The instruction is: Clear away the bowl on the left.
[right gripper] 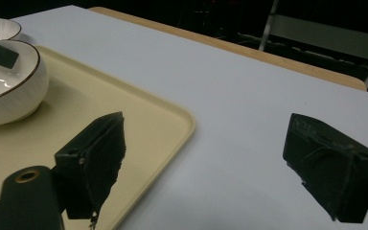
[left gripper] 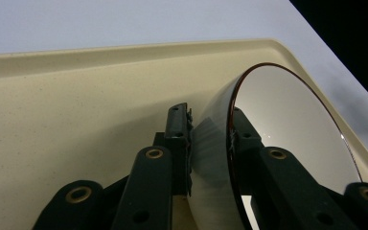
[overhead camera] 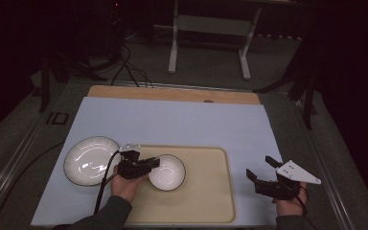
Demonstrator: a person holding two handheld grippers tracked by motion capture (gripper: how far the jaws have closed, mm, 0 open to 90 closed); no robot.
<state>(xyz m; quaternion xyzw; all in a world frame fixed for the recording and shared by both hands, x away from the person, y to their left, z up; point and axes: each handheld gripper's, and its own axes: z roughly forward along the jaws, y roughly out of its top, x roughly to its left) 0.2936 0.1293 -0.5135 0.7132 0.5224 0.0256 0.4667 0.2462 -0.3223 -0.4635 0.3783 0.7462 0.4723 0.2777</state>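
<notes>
A small white bowl [overhead camera: 168, 171] with a dark rim sits on the left part of a cream tray [overhead camera: 211, 191]. My left gripper [overhead camera: 149, 164] is shut on the bowl's left rim; in the left gripper view one jaw lies outside the wall and the other inside the bowl [left gripper: 287, 120]. A larger white plate [overhead camera: 90, 160] lies on the pale blue mat left of the tray. My right gripper [overhead camera: 259, 168] hovers open over the mat to the right of the tray, nothing between its jaws. The right gripper view has the bowl [right gripper: 7, 91] at far left on the tray [right gripper: 139, 124].
The pale blue mat [overhead camera: 182, 124] covers a wooden tabletop whose far edge [overhead camera: 172, 93] shows. Beyond the table stand a white frame's legs [overhead camera: 173, 48] and black cables [overhead camera: 127, 67] on the floor. A metal rail [overhead camera: 316, 143] runs along the table's right side.
</notes>
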